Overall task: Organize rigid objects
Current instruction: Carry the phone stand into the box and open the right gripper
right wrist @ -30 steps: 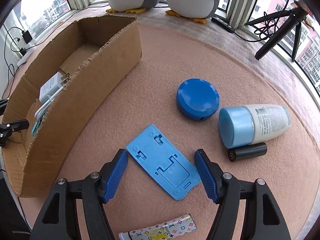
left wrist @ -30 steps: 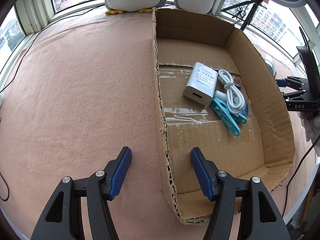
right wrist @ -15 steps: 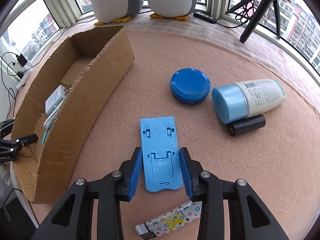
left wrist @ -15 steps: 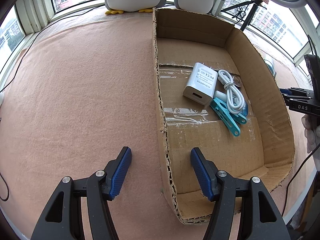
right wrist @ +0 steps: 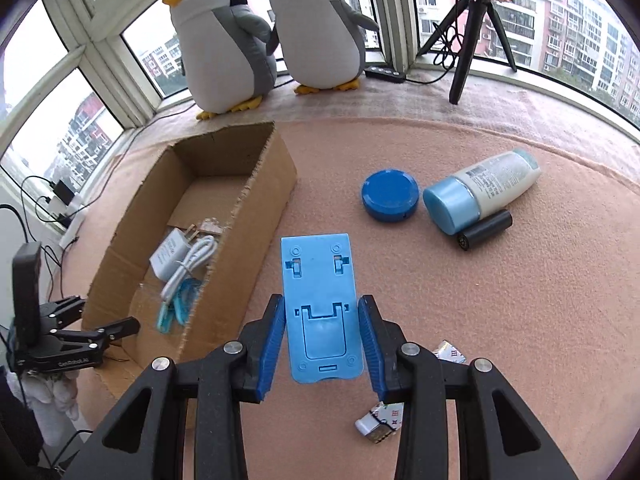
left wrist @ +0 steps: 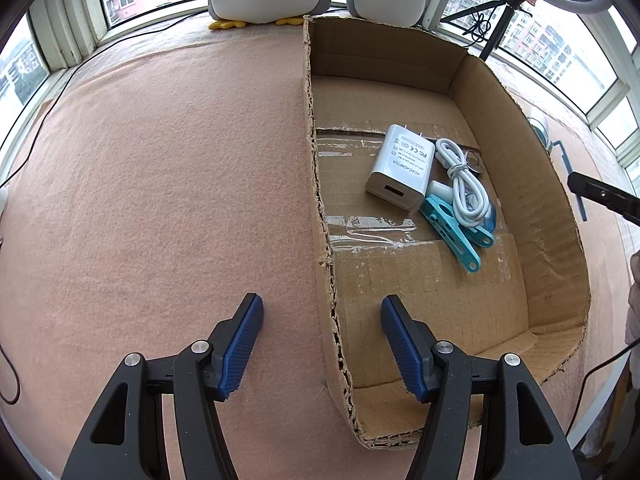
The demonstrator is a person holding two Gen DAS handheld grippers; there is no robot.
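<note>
Two grippers show, one per wrist view. Going left to right in the right wrist view, the left gripper sits at the near end of the cardboard box, and the box holds a white charger, a coiled white cable and teal clips. Right of the box, the right gripper is pinching the blue phone stand by its two long edges, a blue pad pressed to each side of its lower half; the stand's upper half juts forward past the fingertips, above the pink felt mat. Farther right on the mat lie a round blue case, a lotion bottle with a blue cap, and a black cylinder touching the bottle. A patterned tube lies just under the right finger. In the left wrist view, the left gripper is spread wide and holds nothing, straddling the box's torn left wall, one pad outside over the mat, one inside the box. The charger, cable and clips lie together mid-box, well ahead of its pads.
</note>
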